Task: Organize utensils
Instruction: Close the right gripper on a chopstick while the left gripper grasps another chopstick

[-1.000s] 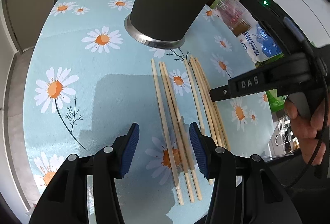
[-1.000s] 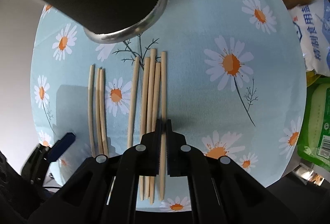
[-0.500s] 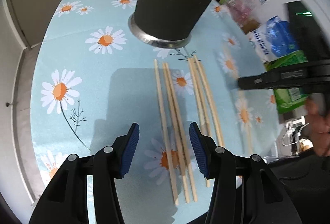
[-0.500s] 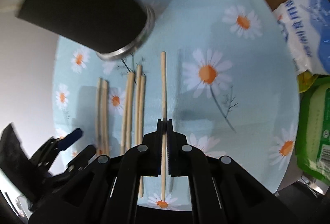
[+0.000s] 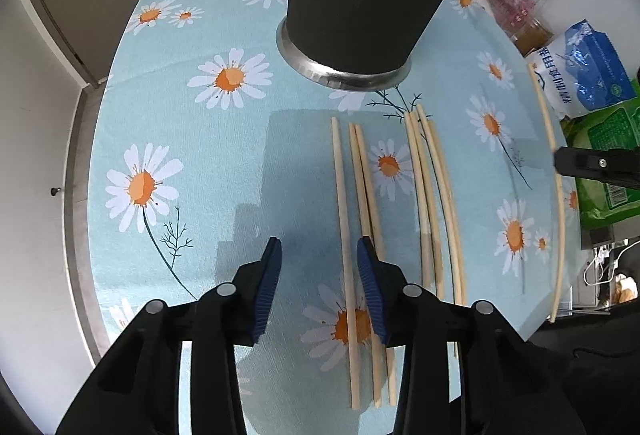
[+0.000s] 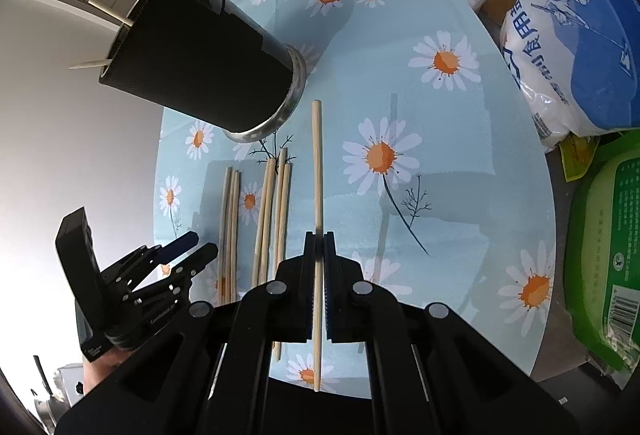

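Near the front edge of the daisy-print table (image 5: 168, 123), your left gripper (image 5: 319, 285) hangs with its blue pads wide apart and nothing between them; the leftmost chopstick of a group of three (image 5: 362, 195) runs under the gap, lying flat on the cloth. Just to the right of those lies a second group of four chopsticks (image 5: 430, 191) (close together and overlapping, so the count of four comes from the right wrist view). Your right gripper (image 6: 319, 285) is clamped tight on one single chopstick (image 6: 317, 163), gripped low on its length and raised off the cloth, its far tip pointing toward the black holder (image 6: 200, 55). That holder stands toward the far side of the table, two chopstick ends poking from its rim. Four food packages (image 6: 576, 35) crowd the right edge.
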`<state>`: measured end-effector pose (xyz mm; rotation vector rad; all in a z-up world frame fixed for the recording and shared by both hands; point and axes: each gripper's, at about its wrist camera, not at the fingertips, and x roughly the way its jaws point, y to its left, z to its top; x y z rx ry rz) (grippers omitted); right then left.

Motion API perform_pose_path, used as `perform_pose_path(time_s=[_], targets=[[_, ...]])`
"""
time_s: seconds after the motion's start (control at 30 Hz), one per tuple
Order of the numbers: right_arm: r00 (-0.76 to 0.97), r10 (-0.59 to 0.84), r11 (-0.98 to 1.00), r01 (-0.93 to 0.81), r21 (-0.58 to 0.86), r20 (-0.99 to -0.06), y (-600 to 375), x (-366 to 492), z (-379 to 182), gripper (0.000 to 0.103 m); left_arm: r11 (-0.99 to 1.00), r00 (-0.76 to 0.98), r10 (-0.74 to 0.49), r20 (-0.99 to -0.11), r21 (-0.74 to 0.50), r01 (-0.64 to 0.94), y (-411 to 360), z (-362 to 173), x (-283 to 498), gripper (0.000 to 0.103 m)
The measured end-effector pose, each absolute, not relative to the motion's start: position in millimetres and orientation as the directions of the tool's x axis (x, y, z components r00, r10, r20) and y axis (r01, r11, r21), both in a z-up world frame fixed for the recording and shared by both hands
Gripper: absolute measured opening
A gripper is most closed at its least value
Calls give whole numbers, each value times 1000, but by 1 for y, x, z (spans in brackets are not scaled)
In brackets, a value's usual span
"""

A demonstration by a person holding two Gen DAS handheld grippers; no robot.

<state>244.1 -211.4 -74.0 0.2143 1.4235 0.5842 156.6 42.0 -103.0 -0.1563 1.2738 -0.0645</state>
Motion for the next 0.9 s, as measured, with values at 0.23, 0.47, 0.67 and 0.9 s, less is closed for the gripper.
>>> perform_pose_path(time_s=[0.23, 0.47, 0.67, 0.9], targets=[[41, 532, 816, -289, 500, -846, -219, 242, -68, 4, 992, 280, -98, -955, -116, -47, 35, -106, 157, 24], [36, 553, 800, -304, 517, -833, -223, 239, -68, 4, 995, 276, -75, -958, -91, -46, 30, -104, 156, 24], [39, 560, 797, -299, 525, -827, -228, 236, -71, 4, 998, 275, -52, -960, -63, -30, 19, -109, 159, 24], [45, 577, 788, -291, 542, -815, -229, 235, -73, 4, 1000, 256, 0, -967, -5, -19, 9, -110, 163, 17]])
